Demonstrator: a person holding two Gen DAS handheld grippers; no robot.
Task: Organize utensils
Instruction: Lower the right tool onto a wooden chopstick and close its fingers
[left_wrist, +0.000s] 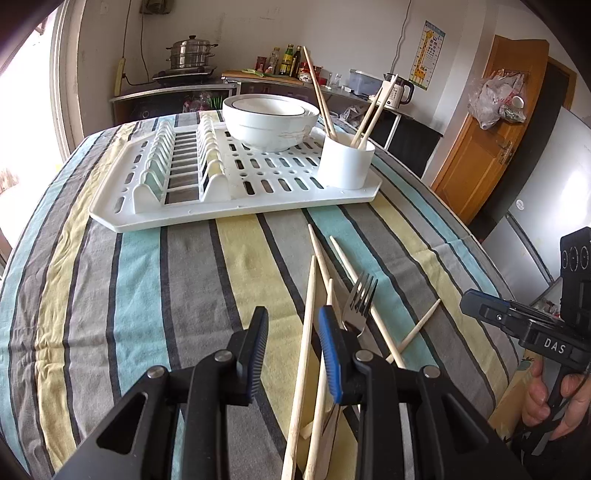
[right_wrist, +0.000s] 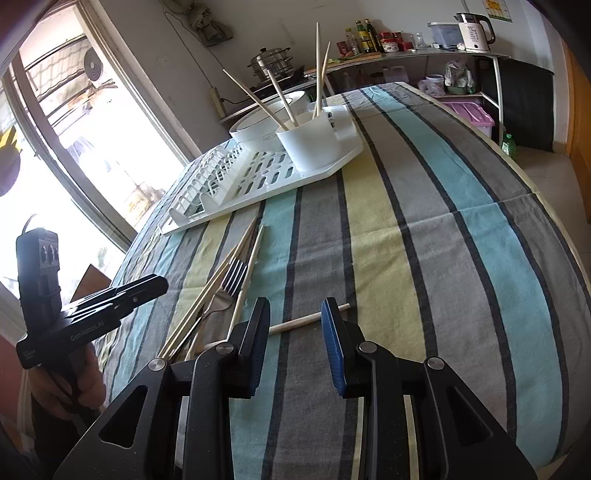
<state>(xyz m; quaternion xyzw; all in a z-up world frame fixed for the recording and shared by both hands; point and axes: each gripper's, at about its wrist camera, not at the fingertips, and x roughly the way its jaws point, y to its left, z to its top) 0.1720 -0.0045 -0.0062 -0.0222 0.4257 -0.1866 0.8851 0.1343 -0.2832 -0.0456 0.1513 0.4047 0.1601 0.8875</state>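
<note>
- Between the spread fingers of the left gripper (left_wrist: 293, 354) lay one chopstick (left_wrist: 304, 354) of the loose pile on the striped cloth (left_wrist: 155, 295), its long axis running near-to-far, roughly along the fingers — jaws open, holding nothing.
- Fork (left_wrist: 358, 310) lay just right of that gripper, tines pointing far.
- Right gripper (right_wrist: 295, 343) was also open and empty; a lone chopstick (right_wrist: 308, 320) lay crosswise beyond its tips.
- White cup (left_wrist: 345, 162) on the drying rack (left_wrist: 236, 210) stood far and right — probably the destination; left gripper judged better placed.
</note>
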